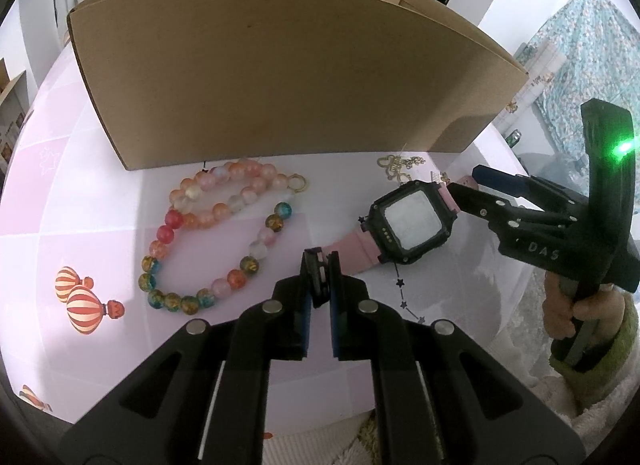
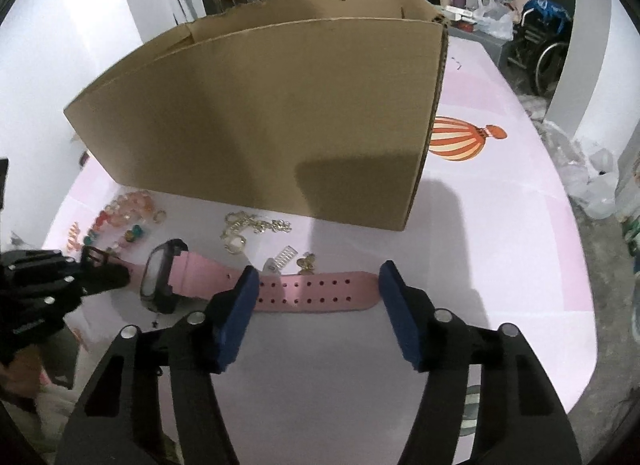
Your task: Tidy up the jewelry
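The left gripper (image 1: 320, 265) has its fingers nearly together, pinched on the black buckle end of the watch (image 1: 410, 221), whose pink strap runs from the fingertips toward 2 o'clock up to the square black case. The watch lies on the pale pink desk (image 1: 60, 201), face up.

From the right wrist view, the right gripper (image 2: 316, 285) stands with its fingers (image 2: 238, 305) wide apart on either side of the holed half of the strap (image 2: 316, 291); the blue pads sit at the strap's two sides, and I cannot tell whether they press on it.

At 9 o'clock from the watch, in the left view, lies a bead bracelet (image 1: 212, 233) of orange, pink, red and teal beads. A small heap of gold chain (image 1: 400, 167) sits at 12 o'clock from the watch, just in front of the cardboard box (image 1: 280, 77), which stands open-topped across the far side of the desk. A striped balloon print (image 1: 82, 299) marks the desk at the left.
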